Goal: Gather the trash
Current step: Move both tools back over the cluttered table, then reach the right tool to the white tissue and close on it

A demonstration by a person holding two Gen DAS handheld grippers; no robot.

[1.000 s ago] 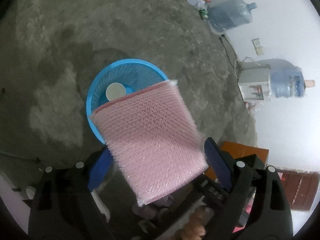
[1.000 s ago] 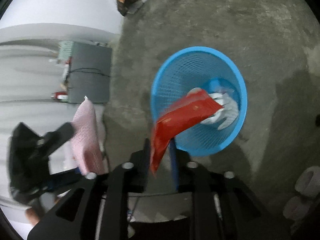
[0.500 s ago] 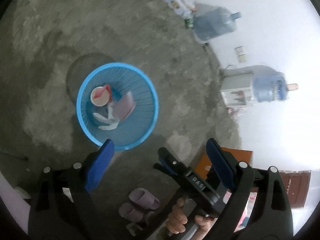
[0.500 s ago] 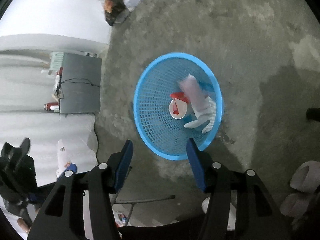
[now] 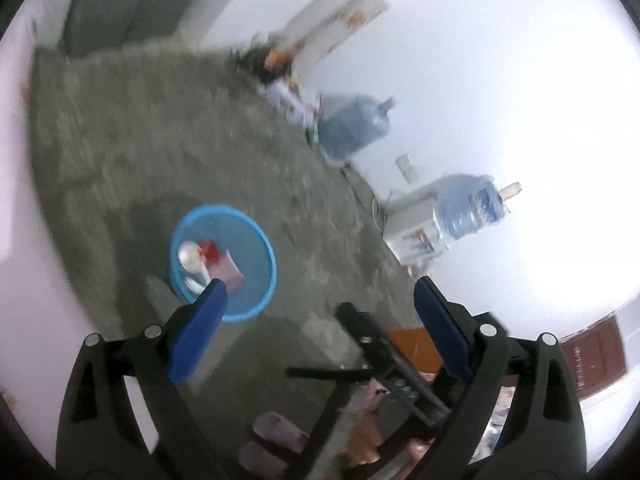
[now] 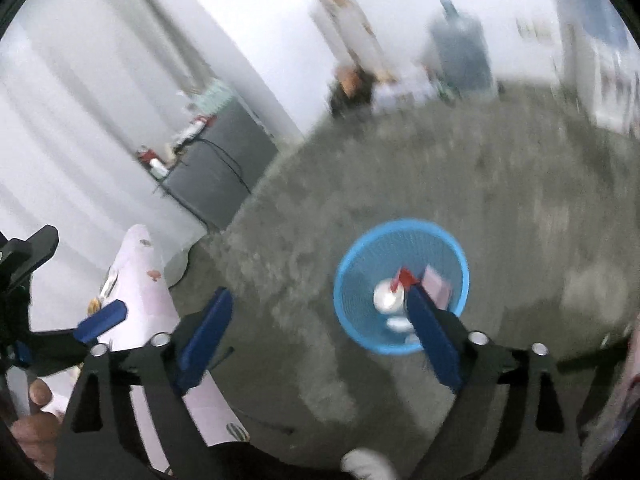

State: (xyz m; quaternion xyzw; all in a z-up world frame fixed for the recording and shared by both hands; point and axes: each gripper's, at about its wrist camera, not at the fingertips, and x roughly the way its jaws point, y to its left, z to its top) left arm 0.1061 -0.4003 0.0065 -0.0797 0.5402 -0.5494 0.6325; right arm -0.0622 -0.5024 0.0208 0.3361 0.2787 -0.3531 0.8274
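The blue mesh basket [image 6: 401,286] stands on the bare concrete floor [image 6: 500,200], ahead of and below both grippers. Inside it lie a white cup [image 6: 385,295], a red wrapper [image 6: 406,277] and a pink foam sheet [image 6: 437,287]. The right gripper [image 6: 316,330] has just been opening; its jaws stand wide with nothing between them. The left gripper [image 5: 318,322] gapes empty too. Open floor surrounds the basket; two water jugs, one [image 5: 354,128] and another [image 5: 470,208], sit by the far wall.
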